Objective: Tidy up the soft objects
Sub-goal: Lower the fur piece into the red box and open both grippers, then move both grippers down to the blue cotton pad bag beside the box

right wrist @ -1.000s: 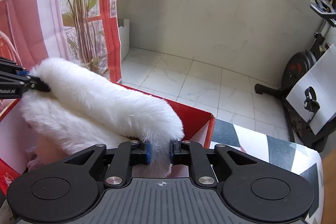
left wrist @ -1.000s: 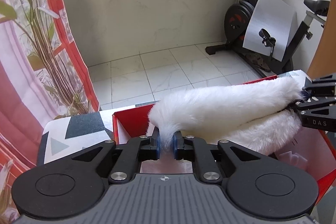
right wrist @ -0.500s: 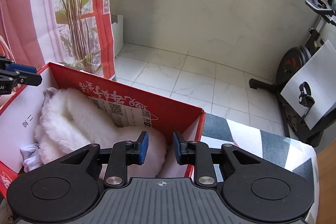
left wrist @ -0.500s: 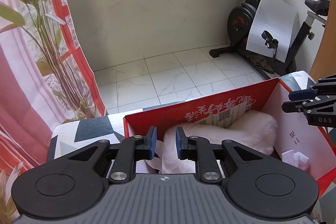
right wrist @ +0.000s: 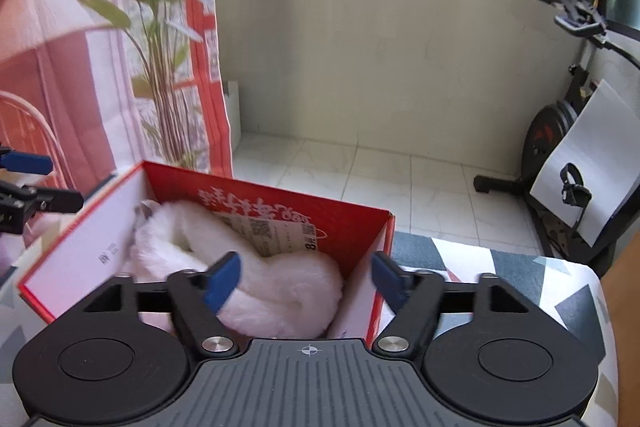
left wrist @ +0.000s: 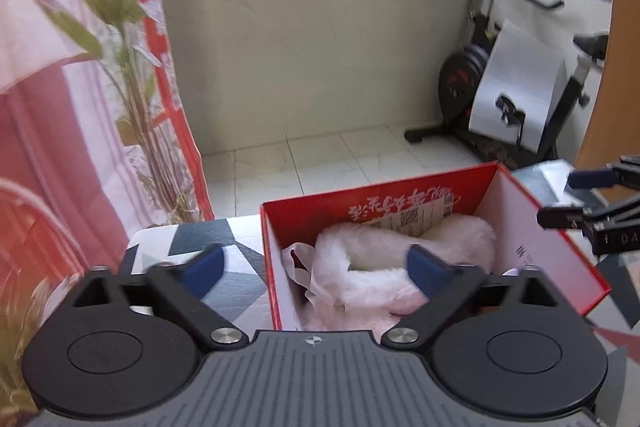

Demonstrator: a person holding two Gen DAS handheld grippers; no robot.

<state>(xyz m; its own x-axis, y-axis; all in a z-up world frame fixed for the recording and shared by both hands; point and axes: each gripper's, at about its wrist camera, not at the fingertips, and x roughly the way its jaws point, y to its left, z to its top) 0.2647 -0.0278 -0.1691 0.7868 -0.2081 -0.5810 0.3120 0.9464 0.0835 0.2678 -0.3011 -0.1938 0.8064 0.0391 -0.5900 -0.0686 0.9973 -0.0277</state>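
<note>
**Fluffy item boxed, both grippers empty**

Left gripper (left wrist: 316, 269): fingers wide apart, nothing between them. Right gripper (right wrist: 306, 279): fingers wide apart too, holding nothing. Both hovering at the near side of the red box (left wrist: 280, 267), one at each end; right gripper also visible from the left wrist view at the box's right end, left gripper visible from the right wrist view at the box's left end.

White fluffy item (right wrist: 280, 291) lying curled inside the red box, below the rim, resting against the inner wall with the printed label. Thin white plastic bag (left wrist: 298, 263) tucked in the box's left corner, beside the fluff. Small white scrap in the right corner, too hidden to identify.

Box sitting on the bench with the patterned cloth (right wrist: 500, 267). No other soft things visible on the bench in either view.

Progress judgement: placement of this item looks done, released and settled. Left to do, if anything: more soft items outside the views, or closing up the box; no lid seen. Cannot tell whether the task ends here.

Background: exercise bike (left wrist: 500, 99), curtain, plant, tiled floor.
</note>
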